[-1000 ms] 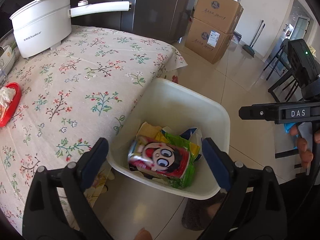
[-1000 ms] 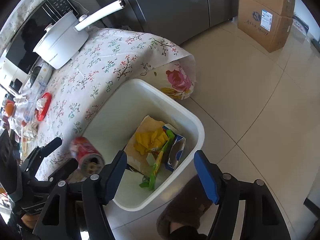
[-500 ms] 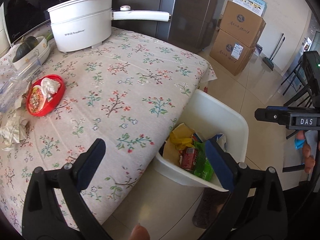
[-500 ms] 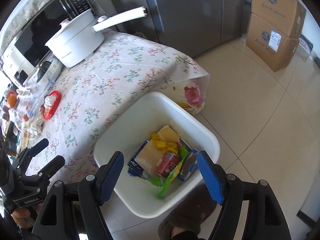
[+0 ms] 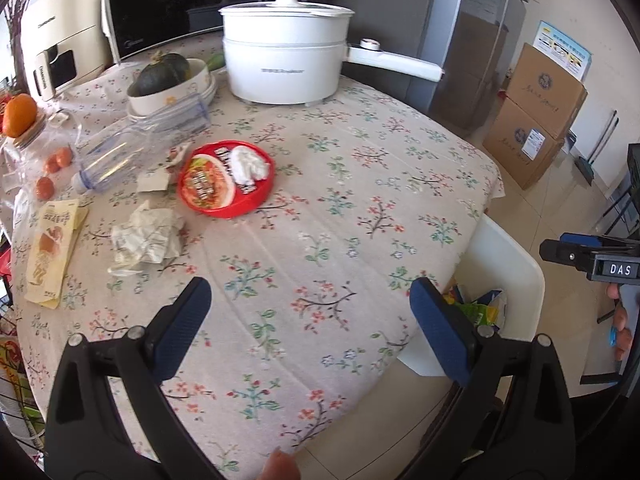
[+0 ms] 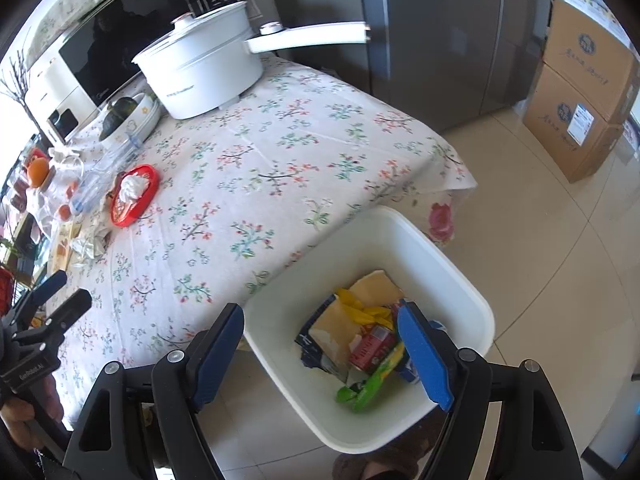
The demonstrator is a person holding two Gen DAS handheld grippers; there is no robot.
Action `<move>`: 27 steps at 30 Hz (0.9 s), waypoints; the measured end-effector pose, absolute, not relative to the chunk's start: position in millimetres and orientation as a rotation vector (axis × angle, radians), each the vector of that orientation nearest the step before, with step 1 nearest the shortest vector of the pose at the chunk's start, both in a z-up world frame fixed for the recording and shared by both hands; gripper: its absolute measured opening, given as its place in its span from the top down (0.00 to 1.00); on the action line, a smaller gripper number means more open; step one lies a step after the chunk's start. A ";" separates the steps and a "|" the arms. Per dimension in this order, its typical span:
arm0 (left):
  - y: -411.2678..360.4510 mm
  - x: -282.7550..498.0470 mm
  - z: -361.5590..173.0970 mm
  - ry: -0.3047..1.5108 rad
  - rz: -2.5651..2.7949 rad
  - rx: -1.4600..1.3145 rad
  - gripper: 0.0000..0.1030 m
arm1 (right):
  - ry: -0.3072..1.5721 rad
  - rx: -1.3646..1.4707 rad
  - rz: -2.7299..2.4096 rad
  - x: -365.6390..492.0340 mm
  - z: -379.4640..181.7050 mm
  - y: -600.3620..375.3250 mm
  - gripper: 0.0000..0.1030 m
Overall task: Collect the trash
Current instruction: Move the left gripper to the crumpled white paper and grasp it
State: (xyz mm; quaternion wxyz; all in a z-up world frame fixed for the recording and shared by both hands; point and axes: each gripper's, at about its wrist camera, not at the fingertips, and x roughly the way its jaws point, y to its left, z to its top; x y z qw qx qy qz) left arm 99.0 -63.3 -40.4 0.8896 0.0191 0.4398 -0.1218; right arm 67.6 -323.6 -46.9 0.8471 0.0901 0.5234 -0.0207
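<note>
My left gripper (image 5: 308, 296) is open and empty above the floral tablecloth (image 5: 360, 184). Ahead of it lie a red noodle-cup lid (image 5: 226, 178) with a white tissue on it, crumpled paper (image 5: 146, 236), a yellow packet (image 5: 52, 248) and a clear plastic bottle (image 5: 132, 148). My right gripper (image 6: 320, 312) hangs over the near rim of the white bin (image 6: 452, 264), jaws opening with nothing between the pads. In the bin lie a red can (image 6: 370, 346), a green wrapper (image 6: 368, 384), yellow wrappers and cardboard.
At the table's back stand a white electric pot (image 5: 284, 64) with a long handle, a microwave (image 5: 180, 0) and a bowl holding a dark squash (image 5: 168, 80). An orange (image 5: 18, 114) sits far left. Cardboard boxes (image 5: 536, 120) stand on the tiled floor to the right.
The red can that sat between my left gripper's fingers over the bin now lies in the bin. The left gripper has swung from the bin to over the table. The right gripper rose and widened slightly.
</note>
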 end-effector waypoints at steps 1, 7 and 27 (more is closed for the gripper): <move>-53.6 100.2 -39.8 0.914 -0.232 0.039 0.04 | 1.103 0.177 -0.036 70.6 -46.4 -317.6 0.21; 2.0 106.5 -36.3 0.938 -0.118 0.083 0.04 | 1.109 0.132 -0.010 90.6 -46.6 -284.5 0.21; 47.7 189.5 -91.9 1.021 -0.042 -0.067 0.24 | 1.132 -0.004 0.038 167.8 -62.0 -193.9 0.20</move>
